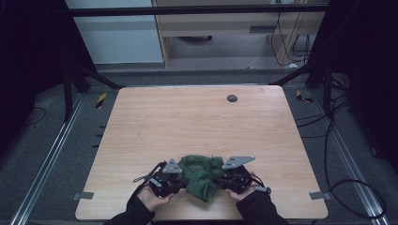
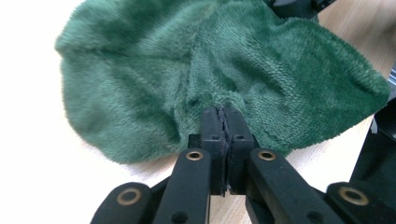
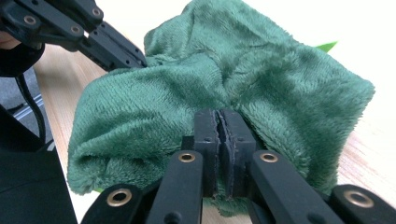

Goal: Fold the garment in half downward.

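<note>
A green cloth (image 1: 202, 174) lies bunched near the front edge of the wooden surface (image 1: 197, 117). The left gripper (image 2: 223, 122) and right gripper (image 3: 219, 122) each pinch it, fingers pressed together on folds. Behind it the surface looks bare, apart from what may be a small dark hole (image 1: 232, 98).

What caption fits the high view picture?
Two hand-held grippers, left gripper and right gripper, pinch a green cloth on a table.

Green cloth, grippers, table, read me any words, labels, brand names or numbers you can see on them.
None: no readable text on the green cloth, the left gripper, the right gripper or the table.
</note>
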`<state>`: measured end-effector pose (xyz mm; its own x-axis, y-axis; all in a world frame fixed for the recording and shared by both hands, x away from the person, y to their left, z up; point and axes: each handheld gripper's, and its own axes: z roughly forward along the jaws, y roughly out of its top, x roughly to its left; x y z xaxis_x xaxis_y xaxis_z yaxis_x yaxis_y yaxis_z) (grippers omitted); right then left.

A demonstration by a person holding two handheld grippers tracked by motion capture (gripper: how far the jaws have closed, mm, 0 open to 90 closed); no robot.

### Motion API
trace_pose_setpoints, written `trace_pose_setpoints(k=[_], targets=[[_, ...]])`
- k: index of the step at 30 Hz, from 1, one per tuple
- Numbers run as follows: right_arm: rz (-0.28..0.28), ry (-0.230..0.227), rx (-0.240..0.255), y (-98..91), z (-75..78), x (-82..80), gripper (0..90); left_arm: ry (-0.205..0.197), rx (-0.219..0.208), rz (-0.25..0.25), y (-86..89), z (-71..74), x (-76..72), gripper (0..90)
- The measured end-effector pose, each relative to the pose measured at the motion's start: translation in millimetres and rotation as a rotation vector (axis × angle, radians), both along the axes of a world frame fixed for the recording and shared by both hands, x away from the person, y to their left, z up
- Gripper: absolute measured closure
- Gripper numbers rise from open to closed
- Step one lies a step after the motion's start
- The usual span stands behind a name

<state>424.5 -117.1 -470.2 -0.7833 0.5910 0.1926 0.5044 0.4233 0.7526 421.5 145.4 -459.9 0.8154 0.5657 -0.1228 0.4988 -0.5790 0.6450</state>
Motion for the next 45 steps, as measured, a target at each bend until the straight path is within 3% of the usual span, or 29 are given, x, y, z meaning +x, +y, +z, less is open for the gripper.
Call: trace_pose_setpoints(k=[7,13,19,29,45], targets=[[-0.035,-0.029,0.033,-7.6,9.5,1.3,80.0,-0.040,-0.027,0.092,21.7,10.4,5.9,79.7],[-0.116,-0.074,0.051,-27.2,18.2,6.6,71.9,-0.065,-0.042,0.170,44.6,13.8,11.6,71.7],[-0.190,-0.111,0.027,-44.3,20.3,11.2,64.8,-0.104,-0.057,0.257,66.0,9.4,17.4,57.3],[-0.303,-0.093,0.007,-72.4,15.6,19.8,55.5,-0.123,-0.073,0.345,93.5,5.5,26.2,45.1],[-0.430,-0.090,-0.084,-102.8,0.0,32.0,38.5,-0.136,-0.025,0.452,127.2,-5.0,40.3,33.3]])
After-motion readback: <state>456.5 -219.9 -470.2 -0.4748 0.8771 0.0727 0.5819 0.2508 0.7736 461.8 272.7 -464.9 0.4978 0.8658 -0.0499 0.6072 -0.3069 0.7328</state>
